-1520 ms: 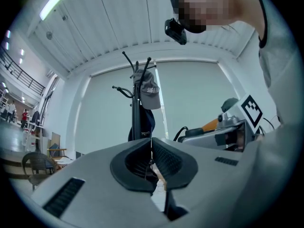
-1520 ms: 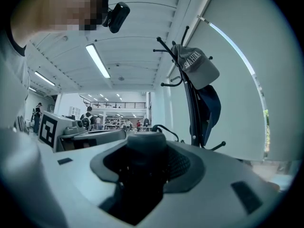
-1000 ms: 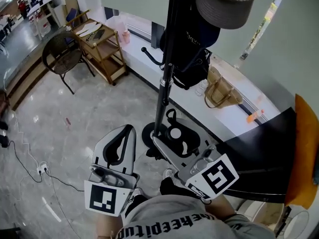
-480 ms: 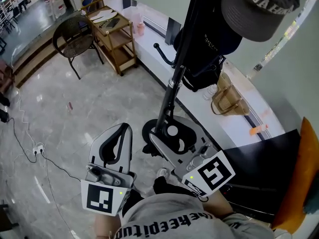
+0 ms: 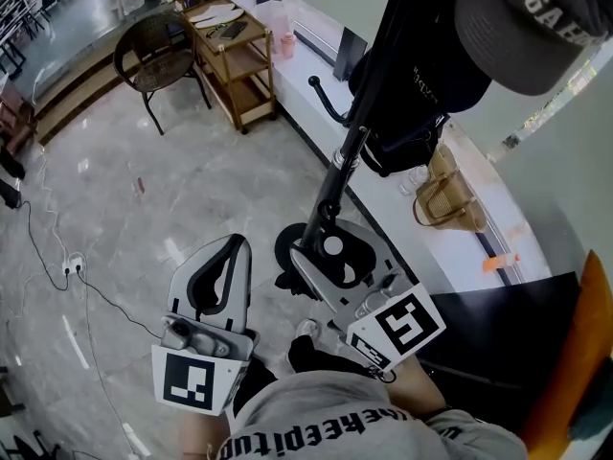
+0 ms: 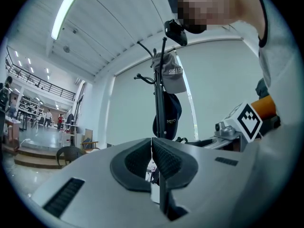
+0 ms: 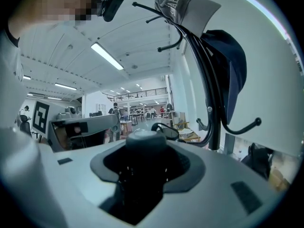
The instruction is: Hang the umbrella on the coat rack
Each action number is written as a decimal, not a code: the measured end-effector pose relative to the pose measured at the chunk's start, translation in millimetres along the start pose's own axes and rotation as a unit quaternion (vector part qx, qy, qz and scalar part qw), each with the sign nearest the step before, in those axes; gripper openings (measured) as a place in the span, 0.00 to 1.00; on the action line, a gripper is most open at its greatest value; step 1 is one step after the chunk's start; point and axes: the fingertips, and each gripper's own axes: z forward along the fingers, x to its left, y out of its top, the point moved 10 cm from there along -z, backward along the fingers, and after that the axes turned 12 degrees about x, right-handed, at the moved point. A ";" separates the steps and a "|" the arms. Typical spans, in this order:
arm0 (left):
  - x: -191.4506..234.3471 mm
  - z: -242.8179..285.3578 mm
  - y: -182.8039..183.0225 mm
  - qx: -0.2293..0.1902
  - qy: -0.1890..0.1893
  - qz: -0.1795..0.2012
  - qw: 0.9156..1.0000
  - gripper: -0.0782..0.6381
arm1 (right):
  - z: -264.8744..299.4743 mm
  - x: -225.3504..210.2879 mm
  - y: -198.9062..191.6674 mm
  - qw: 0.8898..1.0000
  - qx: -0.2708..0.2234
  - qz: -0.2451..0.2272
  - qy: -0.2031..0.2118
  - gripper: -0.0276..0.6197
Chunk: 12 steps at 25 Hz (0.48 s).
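Umbrella not yet hung; carried end-on to the rack.

The umbrella (image 7: 145,139) is clamped in the right gripper (image 5: 337,264), w/ its round, smooth grey end cap poking up btwn the jaws and a thin dark wrist loop (image 7: 165,129) curling off beyond it; the folded black body can barely be made out under the gripper. The left gripper (image 6: 152,158) is pressed closed on nothing, ribbed dark pads meeting in a pale matte shell. The coat rack (image 5: 359,137), a slim black metal pole w/ curved, ball-tipped hooks, is seen just ahead, above a glossy marbled floor (image 5: 144,190). Its upper hooks are taken by a grey fabric cap (image 5: 536,27) and a dark soft bag (image 5: 421,84); one low hook (image 5: 326,99) is seen bare. Judged left: lift, loop over a free hook, let go.
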 end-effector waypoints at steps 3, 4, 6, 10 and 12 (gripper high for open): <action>-3.1 1.9 -3.6 0.015 0.001 -0.004 1.000 0.13 | 1.8 -3.9 -4.1 1.000 0.007 0.002 0.003 0.36; -4.0 2.8 -4.3 0.018 0.002 -0.004 1.000 0.13 | 2.1 -5.1 -5.3 1.000 0.009 0.003 0.004 0.36; -5.3 4.8 -4.7 0.020 0.003 -0.005 1.000 0.13 | 3.0 -7.3 -8.0 1.000 0.014 0.005 0.007 0.36; -7.0 9.6 -6.6 0.024 0.004 -0.006 1.000 0.13 | 5.7 -11.9 -14.7 1.000 0.023 0.010 0.011 0.36; -7.6 11.0 -7.7 0.027 0.005 -0.007 1.000 0.13 | 6.4 -13.7 -17.9 0.999 0.027 0.013 0.011 0.36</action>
